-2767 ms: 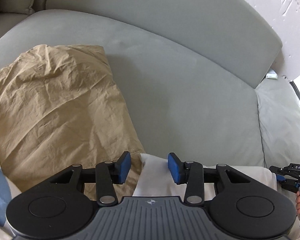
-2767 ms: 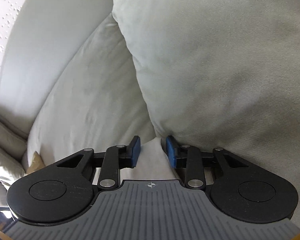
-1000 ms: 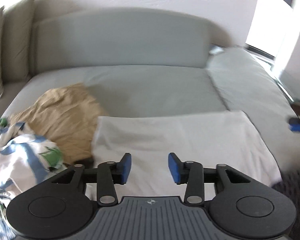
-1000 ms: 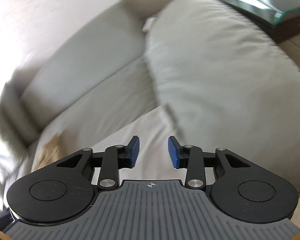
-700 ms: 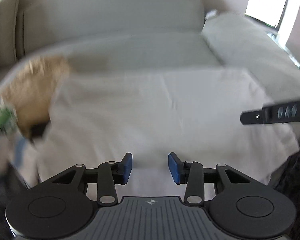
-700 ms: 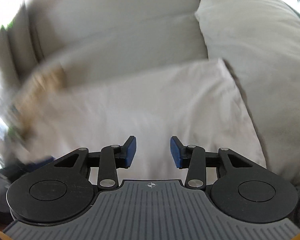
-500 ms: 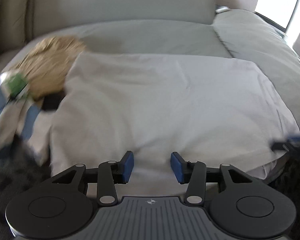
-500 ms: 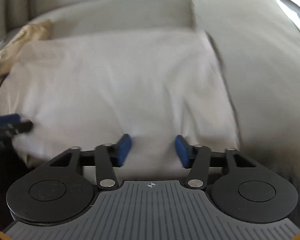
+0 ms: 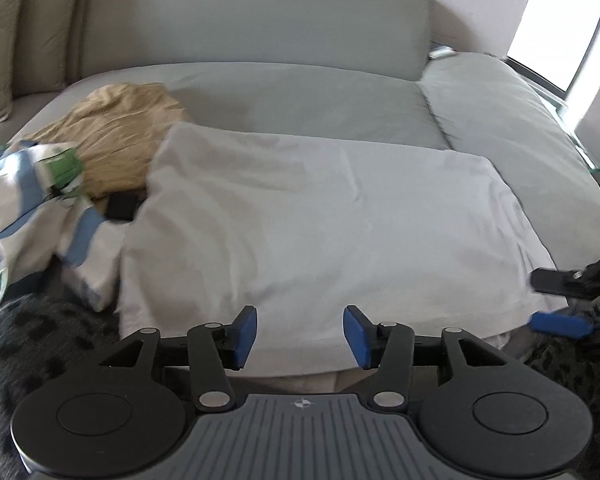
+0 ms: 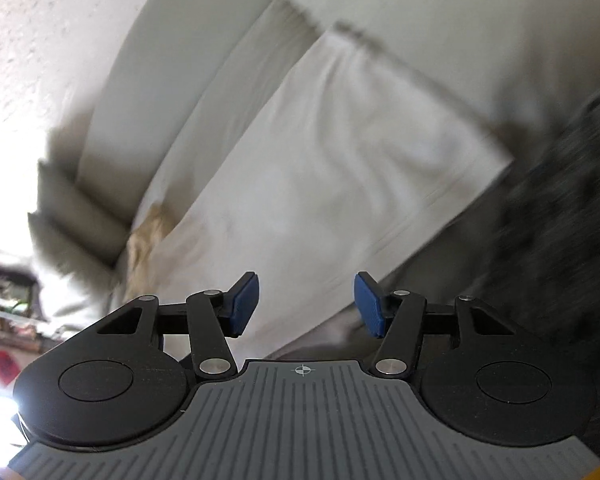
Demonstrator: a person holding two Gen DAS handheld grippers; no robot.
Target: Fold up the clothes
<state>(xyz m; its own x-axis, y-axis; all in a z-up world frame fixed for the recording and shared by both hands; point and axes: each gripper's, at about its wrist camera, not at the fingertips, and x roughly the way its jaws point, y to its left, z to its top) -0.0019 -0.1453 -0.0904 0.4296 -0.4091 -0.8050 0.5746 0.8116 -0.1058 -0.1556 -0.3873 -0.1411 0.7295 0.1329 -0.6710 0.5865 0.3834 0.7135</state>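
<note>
White garment (image 9: 312, 224) flat on grey sofa (image 9: 300, 96) – near hem overhangs seat edge. Left gripper (image 9: 300, 336), right gripper (image 10: 305, 304) – jaws apart, empty, just off hem.

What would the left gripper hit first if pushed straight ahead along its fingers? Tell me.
Most likely the white cloth spread flat on the sofa seat. The left gripper is open and empty, pointing over the cloth's near edge. Depth is unclear, so the exact contact spot can't be told.
</note>
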